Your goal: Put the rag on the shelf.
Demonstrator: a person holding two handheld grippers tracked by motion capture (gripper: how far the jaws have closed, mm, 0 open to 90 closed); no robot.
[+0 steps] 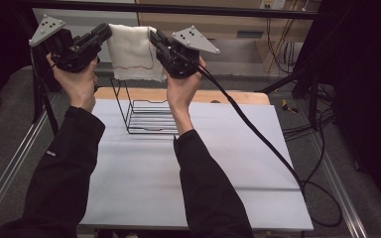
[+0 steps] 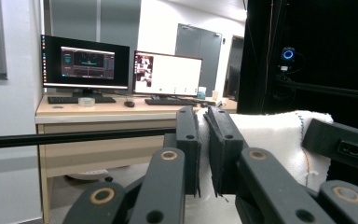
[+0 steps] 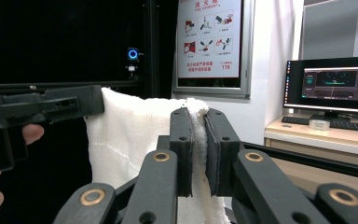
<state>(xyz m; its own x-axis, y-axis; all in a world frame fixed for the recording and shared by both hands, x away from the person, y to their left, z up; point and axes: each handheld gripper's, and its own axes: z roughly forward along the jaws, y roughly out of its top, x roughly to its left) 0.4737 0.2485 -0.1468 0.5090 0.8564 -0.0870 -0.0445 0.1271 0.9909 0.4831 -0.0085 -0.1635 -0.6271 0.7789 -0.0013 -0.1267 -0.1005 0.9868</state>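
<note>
High view: nearest the camera are the person's two dark sleeves, forearms coming up from the bottom over the white surface [image 1: 144,183]. Left gripper [image 1: 104,32] and right gripper [image 1: 155,37] are both raised well above it, each pinching a top corner of a white cloth [image 1: 133,53], which hangs spread between them w/ a thin reddish stitch line low down. Below and just behind the cloth's lower edge stands a black wire rack [image 1: 146,116], apart from the cloth, near the far edge of the surface by a wooden board [image 1: 238,96]. Left gripper view: the fingers [image 2: 189,140] are pressed together on the cloth's [image 2: 270,135] edge, fabric squeezed in the narrow slit btwn them; the other gripper's black body sits at the right, desk w/ monitors [image 2: 86,63] far off. Right gripper view: same story, fingers [image 3: 182,144] clamped on the cloth [image 3: 130,135] corner, the sheet hanging to the left toward the other gripper; a poster [image 3: 209,37] is on the wall behind. Judgement: step in hand looks like carrying the cloth, held taut, to drape over the rack. Next move prob calls for keeping both pinches firm, hands level and apart so the cloth stays flat, lining the hem up over the rack's top wire, then lowering evenly before letting go.
</note>
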